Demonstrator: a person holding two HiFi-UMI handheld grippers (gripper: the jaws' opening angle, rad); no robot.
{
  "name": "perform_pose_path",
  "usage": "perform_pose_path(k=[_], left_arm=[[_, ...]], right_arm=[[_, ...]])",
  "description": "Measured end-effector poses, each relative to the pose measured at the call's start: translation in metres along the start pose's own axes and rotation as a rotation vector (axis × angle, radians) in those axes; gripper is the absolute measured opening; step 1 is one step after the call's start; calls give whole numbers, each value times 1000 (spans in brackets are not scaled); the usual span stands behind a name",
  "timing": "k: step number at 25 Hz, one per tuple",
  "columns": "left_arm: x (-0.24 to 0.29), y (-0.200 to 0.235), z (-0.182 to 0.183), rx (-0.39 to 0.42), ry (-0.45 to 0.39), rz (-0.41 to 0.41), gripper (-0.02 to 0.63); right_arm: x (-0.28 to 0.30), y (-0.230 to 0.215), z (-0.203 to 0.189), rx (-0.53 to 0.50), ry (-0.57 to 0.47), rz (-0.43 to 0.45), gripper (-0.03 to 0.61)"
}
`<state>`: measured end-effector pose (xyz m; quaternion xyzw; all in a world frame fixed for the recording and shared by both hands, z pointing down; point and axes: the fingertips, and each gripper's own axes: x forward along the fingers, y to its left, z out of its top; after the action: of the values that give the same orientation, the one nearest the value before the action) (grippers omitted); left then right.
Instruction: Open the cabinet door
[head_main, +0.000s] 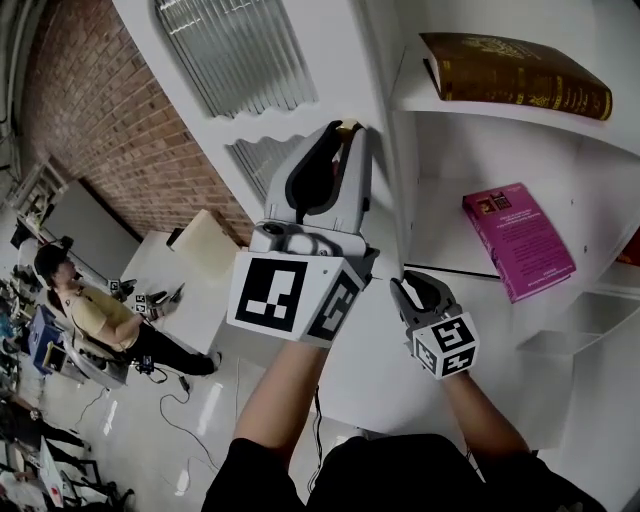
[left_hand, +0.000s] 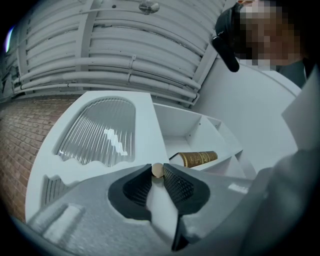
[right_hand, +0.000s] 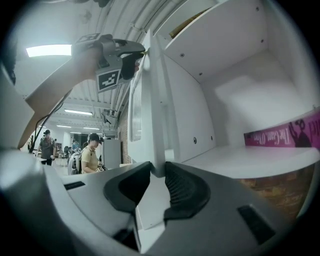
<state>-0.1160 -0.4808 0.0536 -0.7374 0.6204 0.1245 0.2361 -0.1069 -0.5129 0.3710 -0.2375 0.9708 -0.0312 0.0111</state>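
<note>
The left gripper (left_hand: 157, 175) has its 2 jaws pinched on the small gold knob (left_hand: 157, 170) at the edge of the cabinet door (left_hand: 144, 131), with the ridged pads pressing it from both sides. It points upward, and the bare forearm behind it reaches up from below in the head view. Lower down, the right gripper (right_hand: 155, 172) points level and its 2 jaws are clamped on the door's thin free edge, with the white panel running up between the pads. The door stands swung out from the cabinet (head_main: 455, 150), leaving the white interior exposed. 2 ribbed glass panels (head_main: 235, 45) are set in the door's face. Inside, a brown book (head_main: 515, 75) lies on the upper shelf (head_main: 430, 100) and a magenta book (head_main: 518, 240) lies on the shelf below. Beyond the door are a brick wall (head_main: 110, 120) and, well apart, 1 seated person (head_main: 95, 312) in a yellow shirt.
</note>
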Motion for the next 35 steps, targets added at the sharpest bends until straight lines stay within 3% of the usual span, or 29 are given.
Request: perform_pose_path(k=[8,11,35], left_arm=[[-11,0,9,38,-1,13,81],[-23,0,12,18,-1,6,80],[-116,14,56,-157,-35,-213,80]], right_arm=[[-7,11,2,29,-26,25,86],[-14,23,-2,46,-25,25,84],[-46,125,-13,22,0,-180,74]])
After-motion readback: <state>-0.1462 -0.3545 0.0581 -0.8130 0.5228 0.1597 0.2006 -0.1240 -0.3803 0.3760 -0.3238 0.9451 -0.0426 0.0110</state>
